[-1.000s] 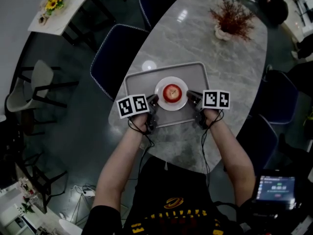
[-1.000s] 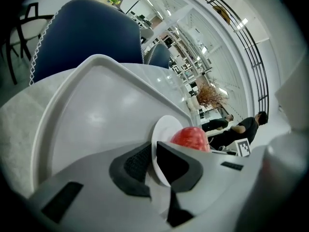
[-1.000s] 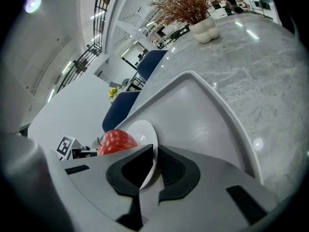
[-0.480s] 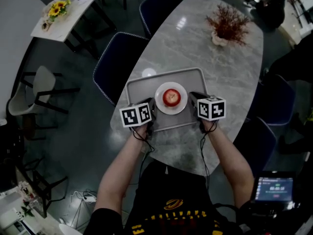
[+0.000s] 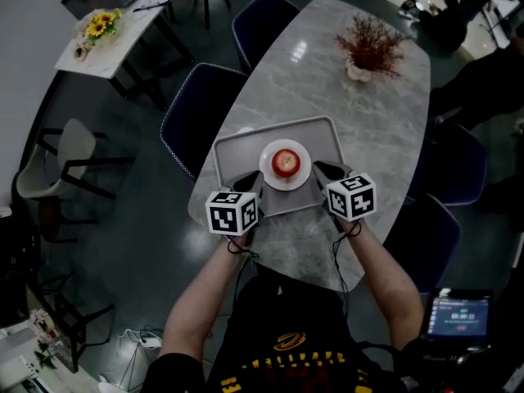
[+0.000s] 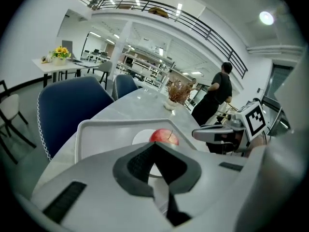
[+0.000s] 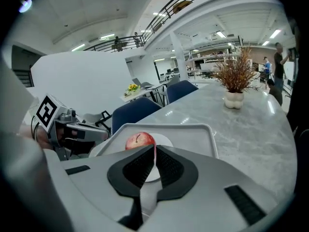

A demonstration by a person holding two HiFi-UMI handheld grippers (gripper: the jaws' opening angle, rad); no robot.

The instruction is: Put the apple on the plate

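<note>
Head view: apple (image 5: 285, 161) sits on the white plate (image 5: 300, 174) in the tray (image 5: 236, 147), frame centre, on the worktop (image 5: 372, 109). We see the left hand-held gripper (image 5: 248, 180) just clenched, empty; the right hand-held gripper (image 5: 327, 170) is clenched, empty.

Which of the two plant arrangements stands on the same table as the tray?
The reddish dried bunch in the white pot, on the marble table; the yellow flowers sit on a separate white table.

We saw only the top of the apple (image 6: 164, 136) above the left tongs (image 6: 154, 145), which covered most of the plate (image 6: 139, 138). Print on the monitor (image 5: 458, 315) was unreadably small.
</note>
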